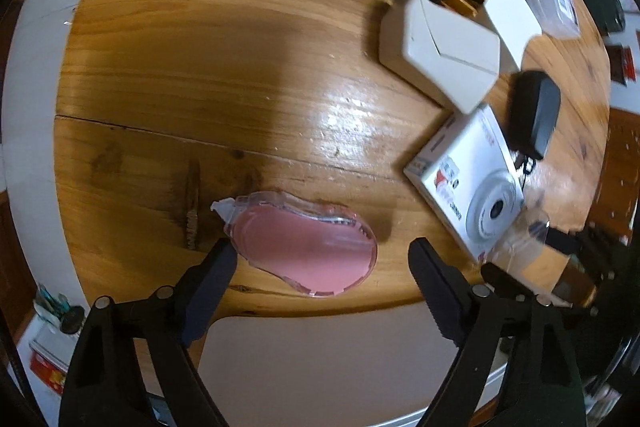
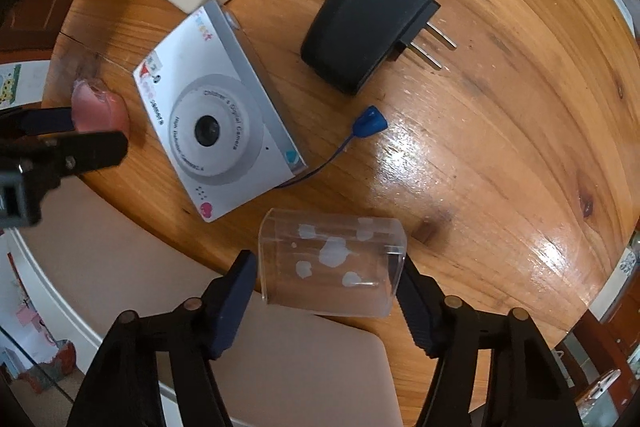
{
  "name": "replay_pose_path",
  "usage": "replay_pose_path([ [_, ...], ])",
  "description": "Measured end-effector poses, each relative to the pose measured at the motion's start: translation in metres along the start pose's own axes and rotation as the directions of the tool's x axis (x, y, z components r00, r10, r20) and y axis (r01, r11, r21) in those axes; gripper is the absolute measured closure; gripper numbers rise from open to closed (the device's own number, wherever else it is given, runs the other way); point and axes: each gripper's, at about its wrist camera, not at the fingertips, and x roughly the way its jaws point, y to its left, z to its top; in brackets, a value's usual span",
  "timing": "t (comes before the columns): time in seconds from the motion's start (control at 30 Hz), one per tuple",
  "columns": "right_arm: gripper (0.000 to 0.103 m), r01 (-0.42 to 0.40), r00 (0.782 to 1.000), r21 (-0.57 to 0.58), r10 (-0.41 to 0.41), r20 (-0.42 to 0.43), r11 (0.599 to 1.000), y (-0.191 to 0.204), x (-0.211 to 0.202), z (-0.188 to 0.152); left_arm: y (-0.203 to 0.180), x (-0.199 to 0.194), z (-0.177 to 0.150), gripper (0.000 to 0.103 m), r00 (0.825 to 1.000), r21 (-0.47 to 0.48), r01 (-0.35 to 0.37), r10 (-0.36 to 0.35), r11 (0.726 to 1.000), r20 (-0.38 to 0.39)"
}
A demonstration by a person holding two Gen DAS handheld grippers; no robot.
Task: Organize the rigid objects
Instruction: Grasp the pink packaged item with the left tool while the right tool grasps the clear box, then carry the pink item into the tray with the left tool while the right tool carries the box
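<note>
at the table's near edge (image 2: 520,187), right gripper (image 2: 326,281) brackets the clear box (image 2: 328,263), jaws apart; left gripper (image 1: 322,257) wide around the pink tape dispenser (image 1: 304,251). slick plastic could squirt off the edge.

The round wooden table (image 2: 500,155) carries a toy camera (image 2: 216,115), black charger (image 2: 360,27) and pink tape dispenser (image 1: 308,251).
</note>
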Motion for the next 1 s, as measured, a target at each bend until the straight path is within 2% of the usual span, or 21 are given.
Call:
replay_pose_path([
  [0.07,0.041,0.014,1.0,0.0,-0.014,0.002,1.0,0.002,0.002,0.0,0.002,-0.003,0.001,0.016,1.0,-0.026,0.003,-0.002,1.0,0.008],
  [0.23,0.042,0.004,1.0,0.012,-0.004,0.02,1.0,-0.002,0.01,-0.005,0.001,-0.003,-0.006,0.018,1.0,-0.115,-0.005,0.008,0.993,0.029],
  [0.27,0.042,0.004,1.0,0.013,-0.004,0.023,1.0,-0.001,0.008,-0.007,0.002,-0.004,-0.008,0.02,0.999,-0.136,-0.012,0.016,0.991,0.035],
  [0.33,0.042,-0.009,0.999,0.017,0.008,0.032,1.0,-0.001,0.009,-0.01,0.003,-0.005,-0.011,0.031,0.998,-0.165,-0.031,0.039,0.986,0.045],
  [0.37,0.042,-0.017,0.999,0.021,0.016,0.037,1.0,-0.002,0.009,-0.011,0.002,-0.006,-0.012,0.033,0.997,-0.166,-0.053,0.061,0.985,0.045],
  [0.53,0.042,-0.049,0.997,0.031,0.047,0.063,0.998,-0.01,0.0,-0.022,0.004,-0.008,-0.021,0.035,0.996,-0.17,-0.052,0.064,0.984,0.062],
  [0.73,0.042,-0.093,0.988,0.059,0.085,0.13,0.994,-0.017,-0.011,-0.034,0.009,-0.015,-0.03,0.035,0.996,-0.181,-0.026,0.042,0.983,0.084],
  [1.0,0.042,-0.143,0.964,0.128,0.109,0.241,0.981,-0.038,-0.038,-0.059,-0.001,-0.061,-0.046,0.035,0.987,-0.134,0.016,0.006,0.991,0.158],
])
